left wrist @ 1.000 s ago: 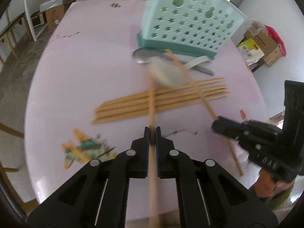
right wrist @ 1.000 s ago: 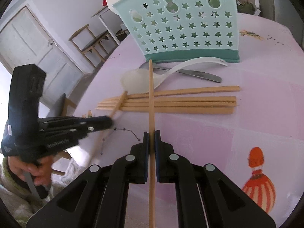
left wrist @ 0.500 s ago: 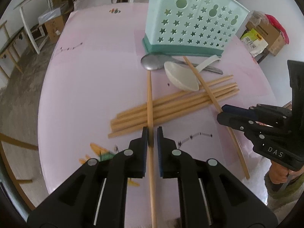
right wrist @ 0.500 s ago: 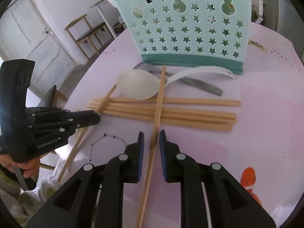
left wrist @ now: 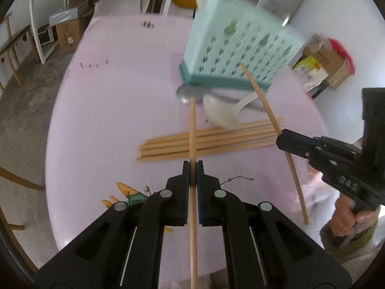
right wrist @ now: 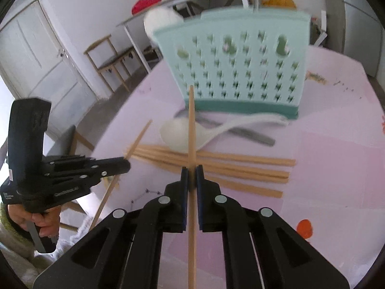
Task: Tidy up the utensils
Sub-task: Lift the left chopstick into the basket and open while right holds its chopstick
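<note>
A round desk (left wrist: pixel 115 110) covered in a pale pink cloth is carrying everything here. A mint-green perforated utensil basket (left wrist: pixel 240 50) is standing upright toward its far side, with a darker teal base. Just in front of the basket, a metal spoon (left wrist: pixel 190 92) is lying with its bowl at the left, and a white plastic spoon (left wrist: pixel 223 114) is lying across its handle. Nearer the camera, a bundle of wooden chopsticks (left wrist: pixel 216 141) is lying side by side on the cloth, the white spoon's bowl touching the farthest one. Printed drawings are showing on the cloth, among them an orange and green figure (left wrist: pixel 127 196) near the front edge.
</note>
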Demonstrator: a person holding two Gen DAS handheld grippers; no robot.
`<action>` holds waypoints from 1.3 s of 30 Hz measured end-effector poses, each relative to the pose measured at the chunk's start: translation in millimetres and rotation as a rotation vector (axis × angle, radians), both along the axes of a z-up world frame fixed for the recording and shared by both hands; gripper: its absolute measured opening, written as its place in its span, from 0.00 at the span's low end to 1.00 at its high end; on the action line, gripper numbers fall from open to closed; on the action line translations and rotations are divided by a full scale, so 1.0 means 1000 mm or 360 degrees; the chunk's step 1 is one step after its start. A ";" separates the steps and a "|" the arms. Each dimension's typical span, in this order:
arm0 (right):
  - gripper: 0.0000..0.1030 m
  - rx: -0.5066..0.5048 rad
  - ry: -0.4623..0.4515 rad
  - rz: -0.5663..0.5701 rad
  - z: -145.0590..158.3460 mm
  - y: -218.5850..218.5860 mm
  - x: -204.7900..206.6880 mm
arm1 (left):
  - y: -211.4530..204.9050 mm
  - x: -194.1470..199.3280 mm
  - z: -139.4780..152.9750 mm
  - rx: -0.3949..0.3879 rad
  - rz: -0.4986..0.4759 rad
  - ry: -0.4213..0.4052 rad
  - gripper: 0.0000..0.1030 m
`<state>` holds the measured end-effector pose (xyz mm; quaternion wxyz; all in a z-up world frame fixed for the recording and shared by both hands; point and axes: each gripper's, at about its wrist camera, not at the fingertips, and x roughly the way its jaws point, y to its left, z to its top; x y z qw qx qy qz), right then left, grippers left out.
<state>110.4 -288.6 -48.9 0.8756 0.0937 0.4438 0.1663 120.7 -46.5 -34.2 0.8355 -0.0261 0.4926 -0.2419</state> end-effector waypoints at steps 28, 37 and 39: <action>0.07 0.0211 -0.0213 -0.0202 0.038 -0.051 -0.003 | -0.099 0.135 0.188 -0.0796 0.0214 -0.1170 0.04; 0.07 0.0225 -0.0155 -0.0214 0.022 -0.062 0.007 | -0.134 0.193 0.129 -0.0616 0.0256 -0.0966 0.04; 0.07 0.0245 -0.0147 -0.0215 0.019 -0.064 0.008 | -0.133 0.190 0.123 -0.0603 0.0252 -0.0970 0.04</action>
